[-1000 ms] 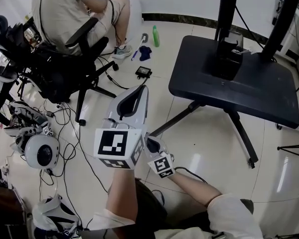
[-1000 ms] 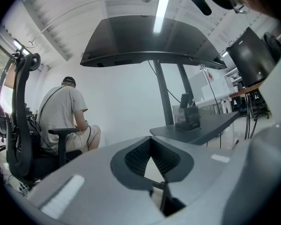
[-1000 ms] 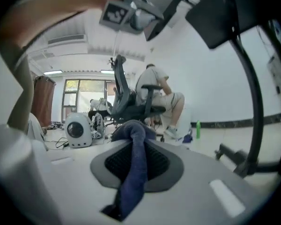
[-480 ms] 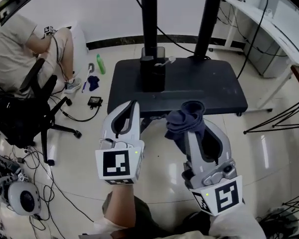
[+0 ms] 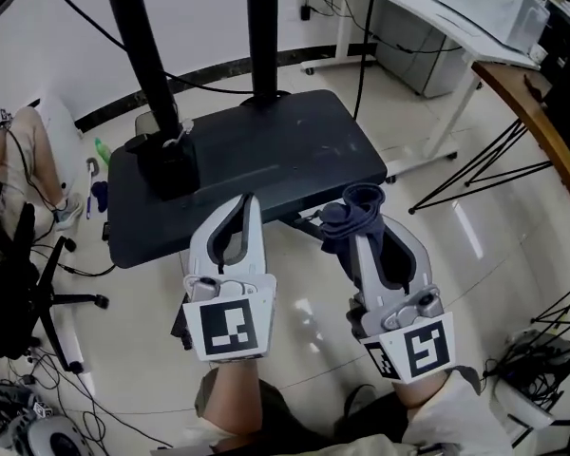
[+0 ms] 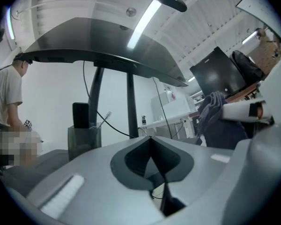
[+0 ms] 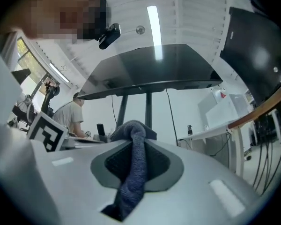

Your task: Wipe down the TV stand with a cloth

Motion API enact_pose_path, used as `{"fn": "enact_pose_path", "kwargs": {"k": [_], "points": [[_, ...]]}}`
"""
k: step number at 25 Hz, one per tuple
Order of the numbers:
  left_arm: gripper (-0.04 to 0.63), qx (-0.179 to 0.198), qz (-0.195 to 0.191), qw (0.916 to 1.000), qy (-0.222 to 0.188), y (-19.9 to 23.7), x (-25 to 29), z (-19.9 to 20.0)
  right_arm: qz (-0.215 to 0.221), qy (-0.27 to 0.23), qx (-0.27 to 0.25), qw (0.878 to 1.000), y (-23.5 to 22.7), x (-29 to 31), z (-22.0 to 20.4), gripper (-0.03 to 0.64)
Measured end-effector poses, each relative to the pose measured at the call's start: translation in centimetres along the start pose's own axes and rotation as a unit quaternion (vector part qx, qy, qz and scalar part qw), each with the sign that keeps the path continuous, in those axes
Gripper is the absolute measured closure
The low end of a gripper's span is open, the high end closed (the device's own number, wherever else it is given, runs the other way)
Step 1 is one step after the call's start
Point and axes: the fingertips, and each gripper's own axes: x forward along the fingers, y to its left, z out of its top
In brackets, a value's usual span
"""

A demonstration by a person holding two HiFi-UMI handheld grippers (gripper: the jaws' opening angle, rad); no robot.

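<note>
Two hand-held grippers are hovering in the head view at the near edge of the TV stand. The left hand-held gripper is beside the right hand-held gripper, which is carrying the dark cloth. Open floor is lying right of the stand, before a white desk.

In the left gripper view the jaws are meeting, empty. In the right gripper view they are pinching the cloth.

Since half a second ago the stand is sitting further left.
</note>
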Motion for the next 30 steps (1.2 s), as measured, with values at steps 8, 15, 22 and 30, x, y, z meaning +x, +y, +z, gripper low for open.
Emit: {"fn": "enact_pose_path", "kwargs": {"k": [8, 15, 22, 30], "points": [[0.485, -0.008, -0.026, 0.9994, 0.022, -4.6, 0.9, -0.6, -0.015, 0.147, 0.032, 0.989, -4.1, -1.0, -28.8, 0.564], [0.485, 0.009, -0.002, 0.9994, 0.033, -3.5, -1.7, 0.3, -0.01, 0.08, 0.016, 0.997, -7.8, 12.9, -31.0, 0.563], [0.485, 0.016, 0.001, 0.9993, 0.035, -2.6, -2.9, 0.4, -0.013, 0.294, 0.038, 0.955, -6.1, 6.6, -58.1, 0.565], [0.485, 0.03, -0.012, 0.9989, 0.032, -1.7, -2.7, -0.4, -0.05, 0.4, 0.003, 0.915, -9.3, -6.5, -67.1, 0.565]]}}
